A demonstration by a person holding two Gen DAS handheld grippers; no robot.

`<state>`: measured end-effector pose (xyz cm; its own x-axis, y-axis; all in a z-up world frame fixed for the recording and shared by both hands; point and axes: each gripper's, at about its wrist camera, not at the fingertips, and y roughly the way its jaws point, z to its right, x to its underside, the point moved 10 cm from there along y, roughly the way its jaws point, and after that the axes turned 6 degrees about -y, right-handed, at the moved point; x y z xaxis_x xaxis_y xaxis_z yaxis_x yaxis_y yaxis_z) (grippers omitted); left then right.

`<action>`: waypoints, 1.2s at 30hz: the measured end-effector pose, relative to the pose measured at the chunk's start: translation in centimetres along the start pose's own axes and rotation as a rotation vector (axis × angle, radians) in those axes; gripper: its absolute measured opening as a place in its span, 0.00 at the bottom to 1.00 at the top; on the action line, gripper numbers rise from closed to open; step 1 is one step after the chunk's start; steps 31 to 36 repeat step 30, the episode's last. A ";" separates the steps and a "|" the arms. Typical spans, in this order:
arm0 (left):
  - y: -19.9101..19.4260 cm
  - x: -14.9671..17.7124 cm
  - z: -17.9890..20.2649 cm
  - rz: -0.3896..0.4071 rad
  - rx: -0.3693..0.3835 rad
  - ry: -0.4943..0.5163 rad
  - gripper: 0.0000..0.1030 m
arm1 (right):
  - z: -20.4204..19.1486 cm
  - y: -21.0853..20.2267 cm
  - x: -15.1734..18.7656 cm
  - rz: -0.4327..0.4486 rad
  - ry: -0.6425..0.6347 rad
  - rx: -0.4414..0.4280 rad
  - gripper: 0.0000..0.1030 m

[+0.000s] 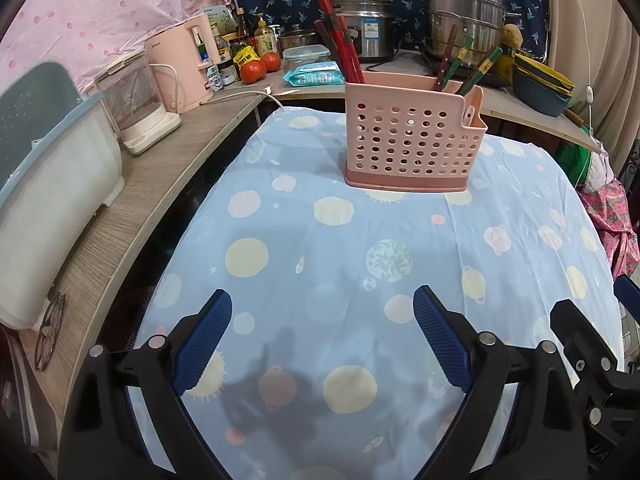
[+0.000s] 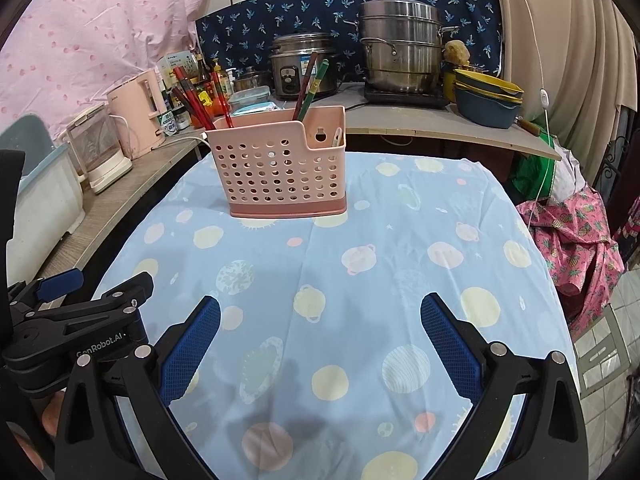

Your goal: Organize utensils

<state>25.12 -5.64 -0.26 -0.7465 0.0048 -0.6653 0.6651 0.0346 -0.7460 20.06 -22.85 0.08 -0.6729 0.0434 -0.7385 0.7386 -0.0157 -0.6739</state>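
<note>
A pink perforated utensil holder [image 1: 412,140] stands upright on the far part of the bench [image 1: 320,240], which is draped in a light blue cloth printed with planets. Red chopsticks [image 1: 340,46] lean out of its left compartment, and green-handled chopsticks [image 1: 478,68] rise from the right one. The left gripper [image 1: 322,336] hovers over the near edge of the cloth, its blue fingers [image 1: 204,340] spread wide and holding nothing. The right gripper [image 2: 320,344] hangs just beside it, fingers [image 2: 452,344] equally wide and bare.
</note>
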 end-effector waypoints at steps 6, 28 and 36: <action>-0.1 0.1 0.0 -0.002 0.000 -0.001 0.85 | 0.0 0.0 0.0 0.000 0.000 0.001 0.94; 0.0 -0.3 0.2 0.010 0.002 0.017 0.85 | 0.5 0.3 0.2 -0.003 0.011 0.012 0.94; 0.1 -0.3 0.3 0.007 0.005 0.019 0.85 | 0.6 0.4 0.2 -0.007 0.015 0.014 0.94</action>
